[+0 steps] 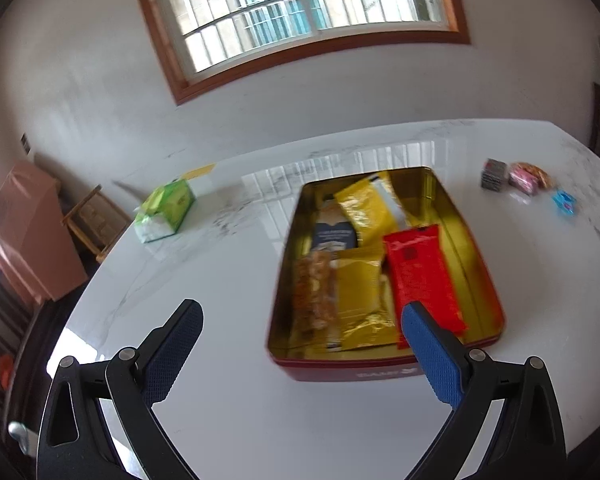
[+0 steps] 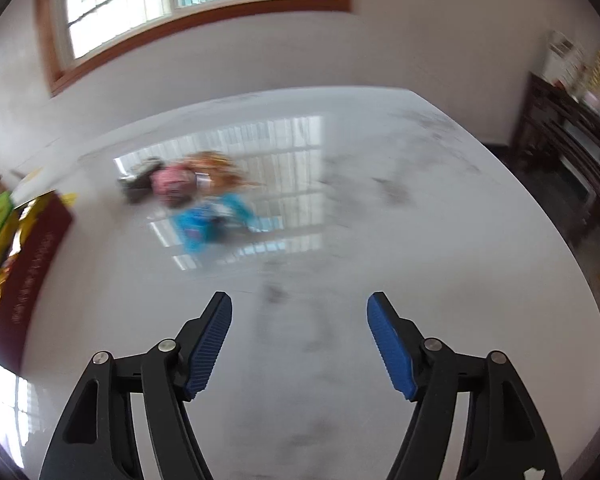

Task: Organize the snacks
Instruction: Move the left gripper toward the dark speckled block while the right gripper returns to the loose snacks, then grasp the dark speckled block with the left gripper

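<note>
A red tin box (image 1: 384, 372) with a gold inside sits on the white marble table (image 1: 240, 400). It holds a red packet (image 1: 420, 276), yellow packets (image 1: 366, 212), a nut bar (image 1: 314, 292) and a dark packet (image 1: 334, 236). My left gripper (image 1: 300, 316) is open and empty, above the table just before the tin's near edge. Loose snacks lie at the right: a dark packet (image 1: 494, 174), a pink one (image 1: 524, 176), a blue one (image 1: 564, 202). In the right wrist view they are blurred: pink (image 2: 174, 184), blue (image 2: 204, 220). My right gripper (image 2: 300, 312) is open and empty, short of them. The tin (image 2: 28, 280) is at its left.
A green tissue pack (image 1: 166, 208) lies on the table's far left. A wooden chair (image 1: 92, 220) and a pink cabinet (image 1: 28, 232) stand beyond the left edge. A dark wooden shelf (image 2: 572, 152) stands at the right. A window is in the far wall.
</note>
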A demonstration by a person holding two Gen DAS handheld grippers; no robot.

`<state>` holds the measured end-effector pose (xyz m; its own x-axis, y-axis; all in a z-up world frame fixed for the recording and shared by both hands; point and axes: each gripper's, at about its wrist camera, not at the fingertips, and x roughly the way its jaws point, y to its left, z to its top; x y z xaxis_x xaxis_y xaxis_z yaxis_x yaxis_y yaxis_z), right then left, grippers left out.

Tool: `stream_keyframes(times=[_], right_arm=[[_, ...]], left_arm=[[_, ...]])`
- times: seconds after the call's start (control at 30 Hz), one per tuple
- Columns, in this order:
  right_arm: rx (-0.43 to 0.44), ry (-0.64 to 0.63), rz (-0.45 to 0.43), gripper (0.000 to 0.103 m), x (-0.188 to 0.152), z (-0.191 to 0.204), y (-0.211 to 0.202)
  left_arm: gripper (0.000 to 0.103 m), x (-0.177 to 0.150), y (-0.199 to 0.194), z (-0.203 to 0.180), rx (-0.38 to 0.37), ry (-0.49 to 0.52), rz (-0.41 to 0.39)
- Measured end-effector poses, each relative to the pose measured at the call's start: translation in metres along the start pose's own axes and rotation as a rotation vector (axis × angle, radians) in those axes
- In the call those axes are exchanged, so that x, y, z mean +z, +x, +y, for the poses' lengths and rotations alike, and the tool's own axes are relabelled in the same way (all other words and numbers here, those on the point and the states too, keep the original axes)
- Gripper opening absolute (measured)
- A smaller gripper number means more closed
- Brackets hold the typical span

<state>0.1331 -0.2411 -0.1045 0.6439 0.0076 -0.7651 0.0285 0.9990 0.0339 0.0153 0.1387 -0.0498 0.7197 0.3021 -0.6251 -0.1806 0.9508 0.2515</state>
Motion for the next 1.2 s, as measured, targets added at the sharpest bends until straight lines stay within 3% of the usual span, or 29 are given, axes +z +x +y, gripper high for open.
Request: stream_keyframes(times=[0.27,0.43,0.57,0.67,0.7,0.73,0.87,1.13,1.2], right_arm=[[-0.059,0.074,0.042,0.072,-0.01,-0.056,0.015],[-0.054,0.092,0.04,0.077,-0.003,-0.069,0.019],[-0.033,0.097,0.038,0.083,-0.002,-0.071,0.021],[-0.017,0.084,0.041,0.087,-0.002,-0.07,0.023],[-0.007,0.087,0.039,0.087,-0.002,-0.071,0.022],[0.004,0.097,0.034,0.087,-0.002,-0.073,0.021],[0.048,0.133,0.018,0.087,-0.005,-0.079,0.017],[0.098,0.159,0.004,0.088,-0.006,-0.084,0.015],[0.104,0.163,0.002,0.088,-0.006,-0.085,0.015]], left_arm=[[0.099,0.018,-0.01,-0.05,-0.155,0.151,0.004],[0.099,0.054,-0.013,-0.087,-0.37,0.241,0.039],[0.099,0.103,0.003,-0.117,-0.554,0.252,0.072],[0.098,0.133,0.026,-0.146,-0.597,0.31,0.091],[0.092,0.144,0.039,-0.158,-0.609,0.341,0.109],[0.087,0.153,0.052,-0.171,-0.624,0.375,0.134],[0.086,0.172,0.109,-0.208,-0.667,0.468,0.269],[0.086,0.184,0.177,-0.244,-0.617,0.521,0.346],[0.08,0.185,0.191,-0.25,-0.597,0.543,0.374]])
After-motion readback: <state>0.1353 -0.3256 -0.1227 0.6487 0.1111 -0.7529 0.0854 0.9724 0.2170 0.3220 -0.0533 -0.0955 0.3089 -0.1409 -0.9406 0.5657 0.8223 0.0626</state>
